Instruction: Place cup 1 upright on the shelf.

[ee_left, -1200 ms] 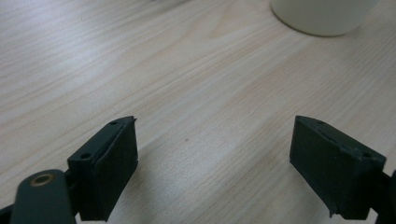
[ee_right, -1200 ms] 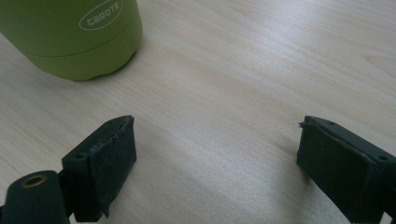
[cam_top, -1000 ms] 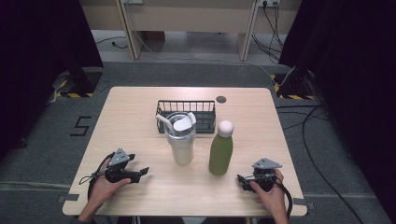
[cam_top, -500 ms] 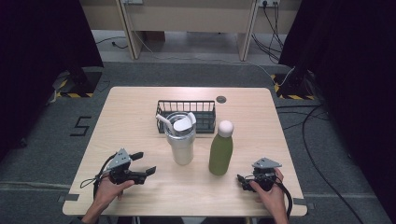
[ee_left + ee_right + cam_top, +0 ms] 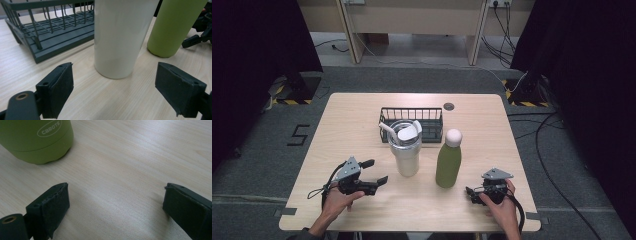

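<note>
A white tumbler (image 5: 406,152) with a lid and straw stands mid-table, and a green bottle (image 5: 448,164) with a white cap stands just right of it. My left gripper (image 5: 376,171) is open and points right at the tumbler, a short way from it. In the left gripper view the tumbler (image 5: 120,37) rises beyond the wide-set jaws of the left gripper (image 5: 115,73), with the bottle (image 5: 175,25) to its right. My right gripper (image 5: 470,192) lies low, right of the bottle. Its jaws have just been opening. In the right gripper view the right gripper (image 5: 115,192) has only bare wood between its jaws, and the bottle's base (image 5: 35,140) stands ahead to the left.
A dark wire basket (image 5: 432,114) sits behind the tumbler, and a small round cable port (image 5: 448,106) lies at the table's far edge. Bare wood (image 5: 357,125) lies left of the basket. The right gripper's black tips (image 5: 193,41) show past the bottle in the left gripper view.
My left gripper has moved right, closer to the tumbler. The right hand has stayed in place.
</note>
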Tool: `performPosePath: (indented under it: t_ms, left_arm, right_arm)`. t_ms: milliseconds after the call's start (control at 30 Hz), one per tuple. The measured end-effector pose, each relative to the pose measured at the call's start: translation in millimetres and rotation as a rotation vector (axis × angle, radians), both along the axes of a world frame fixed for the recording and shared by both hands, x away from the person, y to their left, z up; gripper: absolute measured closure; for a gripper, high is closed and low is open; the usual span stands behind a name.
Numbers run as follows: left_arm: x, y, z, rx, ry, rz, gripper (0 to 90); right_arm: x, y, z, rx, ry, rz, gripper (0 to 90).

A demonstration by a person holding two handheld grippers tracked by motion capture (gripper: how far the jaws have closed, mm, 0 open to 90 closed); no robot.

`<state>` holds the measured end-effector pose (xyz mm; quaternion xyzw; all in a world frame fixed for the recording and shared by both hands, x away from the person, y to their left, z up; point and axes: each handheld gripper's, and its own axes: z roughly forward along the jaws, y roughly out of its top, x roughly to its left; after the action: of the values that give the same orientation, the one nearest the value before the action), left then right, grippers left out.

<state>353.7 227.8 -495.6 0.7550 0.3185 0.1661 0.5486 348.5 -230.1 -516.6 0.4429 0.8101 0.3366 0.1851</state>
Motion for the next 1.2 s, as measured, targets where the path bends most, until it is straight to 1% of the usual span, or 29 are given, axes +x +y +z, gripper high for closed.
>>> performPosePath:
  t_ms: [33,67,100,167,333,500,700,967,1200]
  left_arm:
    - [1.0,-1.3,0.0,0.000,-0.002,-0.001,14.9]
    - [1.7,-3.6,-0.1,-0.005,0.010,-0.007,14.9]
    - [1.7,-3.6,-0.1,-0.005,0.010,-0.007,14.9]
    - [5.5,-9.7,0.1,-0.001,0.004,-0.018,14.9]
    - [9.9,-17.4,-1.5,0.008,-0.006,-0.034,14.9]
    - [15.6,-24.2,-1.8,0.020,-0.024,-0.034,14.9]
    - [20.9,-33.0,1.6,0.018,-0.038,-0.042,14.9]
    - [27.8,-43.3,-0.2,0.025,-0.051,-0.048,14.9]
    - [33.6,-47.0,-2.1,0.037,-0.071,-0.037,14.9]
  right_arm:
    - [0.0,0.1,0.0,0.001,0.001,-0.001,7.1]
    - [0.1,0.2,-0.1,0.001,0.000,-0.001,7.0]
    - [0.2,0.2,-0.1,0.002,0.000,-0.001,7.0]
    - [0.2,0.2,-0.1,0.002,0.000,-0.001,6.9]
    - [0.4,0.2,-0.1,0.002,0.001,-0.001,6.8]
    - [0.4,0.2,-0.1,0.002,0.001,-0.001,6.7]
    - [1.6,-0.1,-0.4,-0.002,-0.001,0.004,5.7]
    - [1.7,-0.1,-0.4,-0.002,-0.001,0.005,5.6]
    - [1.7,-0.1,-0.4,-0.002,-0.001,0.005,5.7]
